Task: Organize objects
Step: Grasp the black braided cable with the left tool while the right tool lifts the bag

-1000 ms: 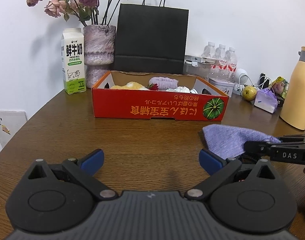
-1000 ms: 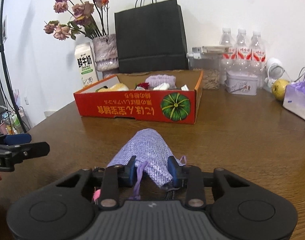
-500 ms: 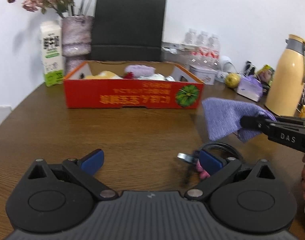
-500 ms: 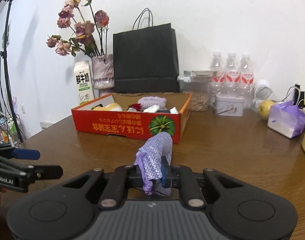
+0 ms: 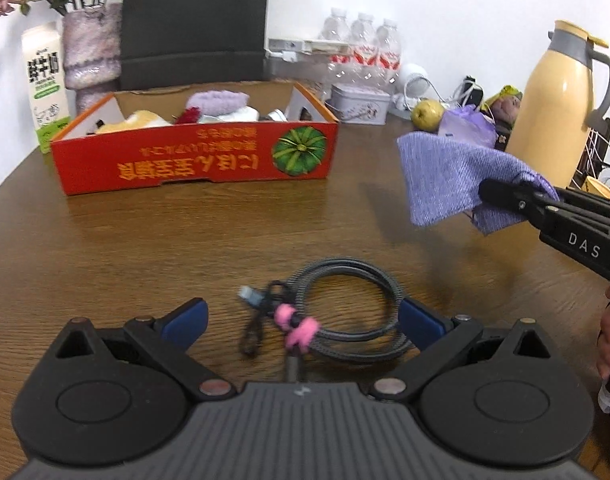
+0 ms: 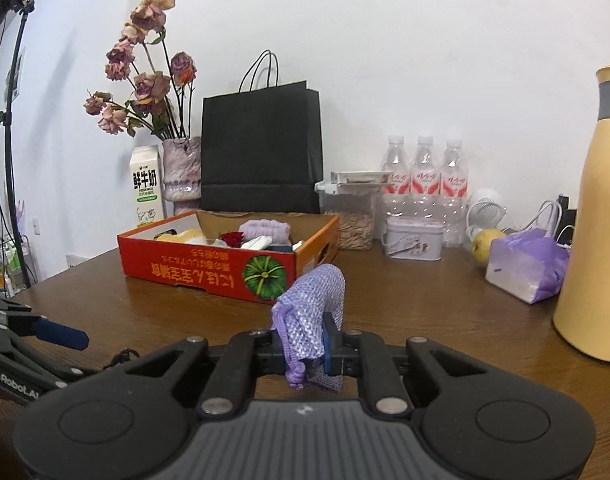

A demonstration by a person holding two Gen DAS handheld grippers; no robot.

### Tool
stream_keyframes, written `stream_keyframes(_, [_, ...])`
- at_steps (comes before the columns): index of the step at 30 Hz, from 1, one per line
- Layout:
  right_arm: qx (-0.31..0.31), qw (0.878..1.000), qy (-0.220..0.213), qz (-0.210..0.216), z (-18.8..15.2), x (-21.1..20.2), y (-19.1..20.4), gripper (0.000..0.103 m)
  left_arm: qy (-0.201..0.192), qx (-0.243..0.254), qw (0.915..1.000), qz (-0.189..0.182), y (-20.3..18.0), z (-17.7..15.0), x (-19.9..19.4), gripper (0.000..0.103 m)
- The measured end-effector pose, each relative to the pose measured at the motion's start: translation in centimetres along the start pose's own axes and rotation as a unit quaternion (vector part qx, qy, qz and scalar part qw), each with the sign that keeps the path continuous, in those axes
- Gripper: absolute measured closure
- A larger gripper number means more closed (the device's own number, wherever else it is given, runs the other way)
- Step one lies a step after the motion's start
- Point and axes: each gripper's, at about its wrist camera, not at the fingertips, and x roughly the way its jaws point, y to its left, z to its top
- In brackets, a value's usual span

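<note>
Pinching a lilac knitted pouch (image 6: 313, 312) between its two blue pads, the right gripper (image 6: 305, 346) has its jaws drawn fully together on the soft cloth. The pouch is a loosely woven bag with a coarse, ribbed weave; its body stands up above the fingers in a rounded hump, while a knotted drawstring of the same colour dangles below them. In the left wrist view the same pouch hangs clear of the tabletop, draped in a flat angular fold over the black finger tip.

The left gripper (image 5: 303, 316) has its jaws spread wide and grips nothing. Its blue rubbery fingertips (image 5: 187, 314) flank a coiled cable (image 5: 345, 308) that lies on the wooden table (image 5: 145, 248). The cable is dark and braided, wound into a rough oval, bound by a pink tie with a small metallic plug poking out at the left; it looks slightly blurred.

Farther back sits a shallow red cardboard box (image 5: 193, 160), rectangular, printed with yellow characters and a green pumpkin. Inside it lie a fluffy lilac roll, something pale yellow and a dark red flower. Behind the box stand a matte black paper bag (image 6: 261, 148) with thin loop handles, a textured purple vase (image 6: 182, 174) of dried roses and a milk carton (image 6: 147, 186). At the right rises a smooth cream-yellow thermos jug (image 5: 557, 96) with a grey collar.
</note>
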Motion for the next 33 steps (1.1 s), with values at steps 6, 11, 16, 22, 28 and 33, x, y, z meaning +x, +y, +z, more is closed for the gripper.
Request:
stream_keyframes(6, [-0.004, 1.0, -0.008, 0.0, -0.1, -1.0, -1.8, 0.09, 0.026, -0.005, 0.9995, 0.015, -2.1, 0.9, 1.5, 0.0])
stream_keyframes(11, [-0.01, 1.0, -0.01, -0.007, -0.2, -1.5, -3.2, 0.09, 0.047, -0.011, 0.9981, 0.037, -3.3, 1.3, 3.0, 0.0])
stream_keyframes(16, [-0.008, 1.0, -0.009, -0.013, -0.4, -1.8, -4.7, 0.09, 0.057, -0.023, 0.9965, 0.057, -3.9, 1.4, 4.0, 0.0])
stream_keyframes(22, [-0.009, 1.0, -0.014, -0.01, -0.6, -2.3, -4.8, 0.09, 0.066, -0.032, 0.9945, 0.075, -4.6, 1.1, 5.2, 0.0])
stream_keyframes(28, [-0.008, 1.0, -0.021, -0.007, -0.6, -2.7, -4.8, 0.09, 0.043, -0.036, 0.9951, 0.081, -4.8, 0.5, 5.0, 0.0])
stream_keyframes(33, [-0.009, 1.0, -0.022, -0.006, -0.6, -2.8, -4.7, 0.09, 0.034, -0.044, 0.9942, 0.092, -5.2, 0.3, 4.9, 0.0])
